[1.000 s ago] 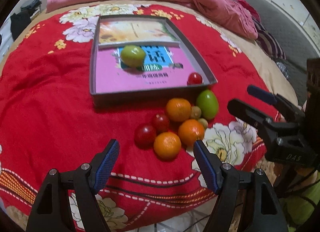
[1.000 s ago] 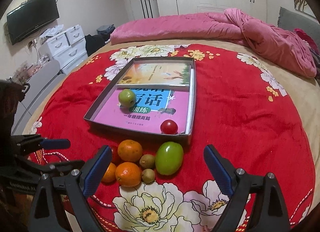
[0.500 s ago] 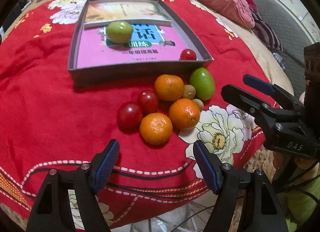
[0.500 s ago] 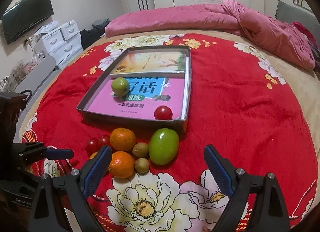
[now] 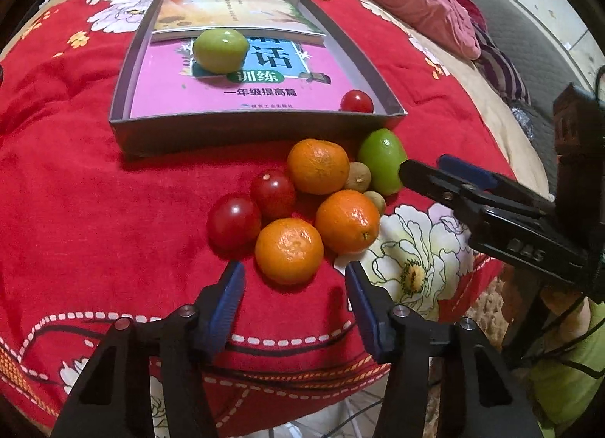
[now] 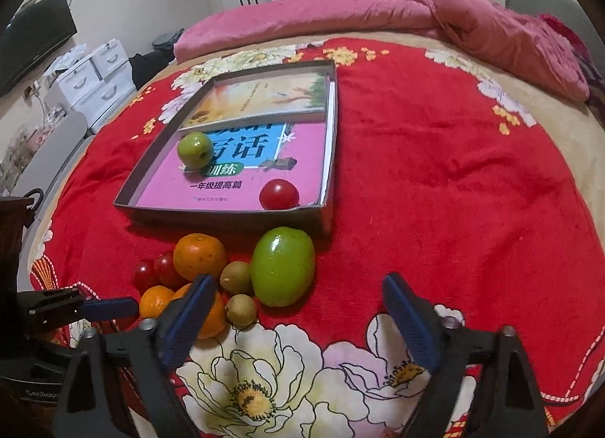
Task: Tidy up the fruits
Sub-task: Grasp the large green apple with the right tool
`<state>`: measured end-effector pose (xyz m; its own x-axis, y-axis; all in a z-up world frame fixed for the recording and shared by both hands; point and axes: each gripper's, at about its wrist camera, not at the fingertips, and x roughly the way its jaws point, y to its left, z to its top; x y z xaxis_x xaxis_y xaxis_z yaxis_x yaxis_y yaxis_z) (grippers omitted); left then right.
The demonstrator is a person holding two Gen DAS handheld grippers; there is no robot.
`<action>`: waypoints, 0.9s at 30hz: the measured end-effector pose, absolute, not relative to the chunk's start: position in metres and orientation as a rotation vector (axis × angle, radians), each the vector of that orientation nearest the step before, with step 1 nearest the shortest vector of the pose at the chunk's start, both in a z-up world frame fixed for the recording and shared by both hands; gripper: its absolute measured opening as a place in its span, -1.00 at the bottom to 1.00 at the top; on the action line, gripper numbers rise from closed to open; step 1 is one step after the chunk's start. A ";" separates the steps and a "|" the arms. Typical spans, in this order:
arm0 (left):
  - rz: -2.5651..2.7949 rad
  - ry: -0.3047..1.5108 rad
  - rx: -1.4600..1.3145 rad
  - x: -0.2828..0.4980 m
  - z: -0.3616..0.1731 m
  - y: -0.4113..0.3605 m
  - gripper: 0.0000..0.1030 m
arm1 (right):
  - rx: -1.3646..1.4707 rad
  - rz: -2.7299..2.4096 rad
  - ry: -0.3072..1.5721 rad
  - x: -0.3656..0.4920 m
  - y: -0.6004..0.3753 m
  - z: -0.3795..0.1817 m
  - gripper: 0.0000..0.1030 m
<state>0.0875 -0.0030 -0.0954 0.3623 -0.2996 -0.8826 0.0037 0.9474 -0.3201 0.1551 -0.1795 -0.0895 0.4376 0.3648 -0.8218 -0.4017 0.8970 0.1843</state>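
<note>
A grey shallow box (image 5: 242, 128) (image 6: 227, 213) lined with books holds a green apple (image 5: 220, 50) (image 6: 195, 149) and a red tomato (image 5: 356, 101) (image 6: 279, 194). In front of it lies a pile: three oranges, the nearest one (image 5: 289, 250) just ahead of my left gripper (image 5: 295, 279), two red tomatoes (image 5: 233, 221), two small brown fruits (image 6: 236, 278) and a large green fruit (image 6: 283, 266) (image 5: 382, 160). My left gripper is open and empty. My right gripper (image 6: 298, 298) is open and empty, just in front of the large green fruit.
The fruit lies on a red flowered blanket (image 6: 453, 192) on a bed. A pink quilt (image 6: 378, 14) is bunched at the far side. White drawers (image 6: 94, 78) and a TV (image 6: 34, 44) stand to the left. The bed's near edge is just below both grippers.
Both grippers have moved forward and down toward the fruit pile. My left gripper's jaws have narrowed somewhat around the space before the nearest orange. No fruit has moved.
</note>
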 end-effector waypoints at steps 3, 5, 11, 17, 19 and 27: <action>-0.197 1.187 -0.286 0.090 -0.097 -0.002 0.09 | -0.011 0.488 1.048 0.162 -0.178 -0.098 0.25; -0.199 1.189 -0.290 0.091 -0.098 -0.002 0.08 | 0.008 0.501 1.063 0.165 -0.176 -0.101 0.13; -0.198 1.190 -0.292 0.093 -0.100 -0.002 0.08 | 0.029 0.513 1.095 0.176 -0.170 -0.110 -0.02; -0.198 1.193 -0.301 0.095 -0.103 -0.001 0.08 | 0.053 0.532 1.105 0.185 -0.165 -0.113 -0.09; -0.198 1.193 -0.301 0.097 -0.104 -0.002 0.08 | 0.064 0.537 1.111 0.188 -0.164 -0.115 -0.09; -0.212 1.194 -0.308 0.105 -0.106 -0.008 0.07 | 0.091 0.555 1.101 0.188 -0.166 -0.114 -0.15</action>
<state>0.1051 -0.0080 -0.1059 0.3554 -0.3217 -0.8776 -0.0004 0.9389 -0.3443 0.1878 -0.1660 -0.1144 0.3319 0.4679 -0.8191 -0.3802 0.8610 0.3378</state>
